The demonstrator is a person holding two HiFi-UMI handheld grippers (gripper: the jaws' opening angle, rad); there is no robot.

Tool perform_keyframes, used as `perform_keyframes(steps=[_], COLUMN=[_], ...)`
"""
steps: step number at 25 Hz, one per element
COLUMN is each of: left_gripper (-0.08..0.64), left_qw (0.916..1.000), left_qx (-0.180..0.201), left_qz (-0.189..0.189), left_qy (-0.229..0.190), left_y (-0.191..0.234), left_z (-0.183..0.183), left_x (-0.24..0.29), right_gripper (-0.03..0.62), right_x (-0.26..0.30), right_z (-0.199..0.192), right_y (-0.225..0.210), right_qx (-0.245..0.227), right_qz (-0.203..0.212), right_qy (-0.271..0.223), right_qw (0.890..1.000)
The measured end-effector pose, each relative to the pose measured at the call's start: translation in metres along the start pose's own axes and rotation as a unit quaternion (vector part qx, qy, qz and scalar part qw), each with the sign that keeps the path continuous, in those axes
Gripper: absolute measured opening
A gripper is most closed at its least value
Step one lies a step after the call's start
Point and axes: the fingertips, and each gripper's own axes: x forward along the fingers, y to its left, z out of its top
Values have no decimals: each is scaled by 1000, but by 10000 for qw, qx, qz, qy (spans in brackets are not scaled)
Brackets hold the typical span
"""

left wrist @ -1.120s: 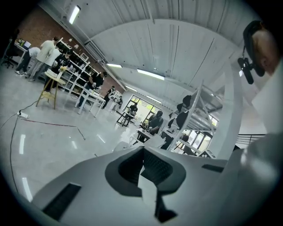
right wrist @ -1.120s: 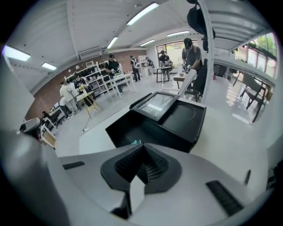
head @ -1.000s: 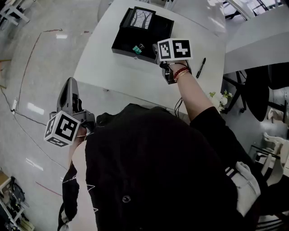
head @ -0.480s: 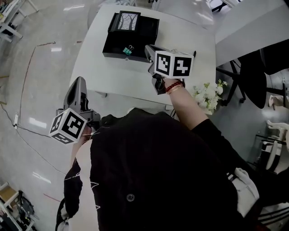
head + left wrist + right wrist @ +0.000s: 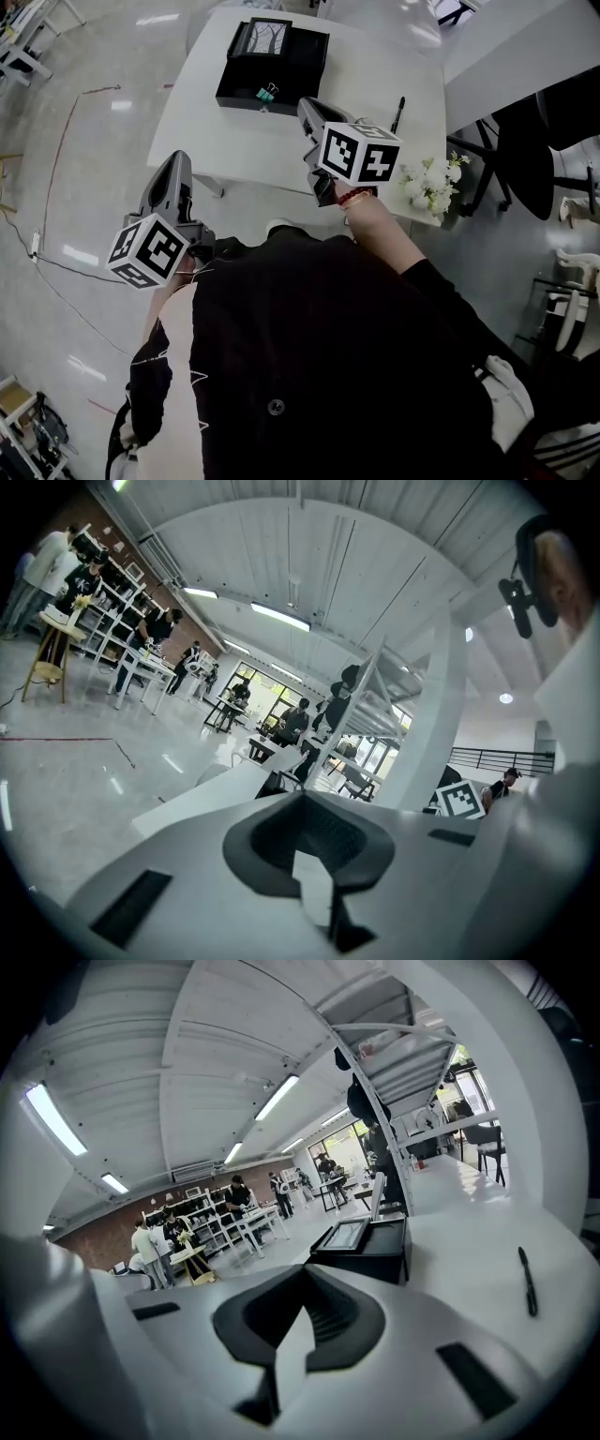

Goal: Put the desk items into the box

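Note:
A black open box stands at the far side of the white table. Inside it lean a framed picture and a teal binder clip. A black pen lies on the table to the right of the box. My right gripper hangs shut and empty over the table's near part, short of the box, with the pen to its right. Left of the table my left gripper is held over the floor, its jaws together with nothing between them.
A bunch of white flowers sits at the table's near right corner. Dark chairs stand to the right. Several people work at benches far off. A cable runs across the pale floor on the left.
My right gripper has drawn back from the box toward me and risen. The left gripper has drifted a little toward the table. The pen has come back into sight.

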Motion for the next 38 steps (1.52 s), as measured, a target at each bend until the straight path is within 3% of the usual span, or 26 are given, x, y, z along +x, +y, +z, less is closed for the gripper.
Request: perform_keyframes(steps=[14, 23, 28, 38], left_gripper=[11, 11, 11, 11], left_qw=[9996, 9995, 9997, 9999], left_qx=[108, 30, -44, -99], left_qz=[-253, -320, -229, -81], left_qy=[-23, 31, 35, 17], left_y=[-15, -31, -40, -69], left_z=[-14, -27, -30, -40], left_x=[-42, -37, -26, -7], right_gripper=[5, 5, 5, 5], right_x=[-57, -72, -69, -70], right_z=[-15, -14, -7, -1], right_y=[38, 33, 18, -4], right_qx=[-9, -386, -291, -528], right_qz=[164, 168, 202, 400], right_qy=[-635, -481, -361, -72], right_qw=[9978, 9980, 9987, 9978])
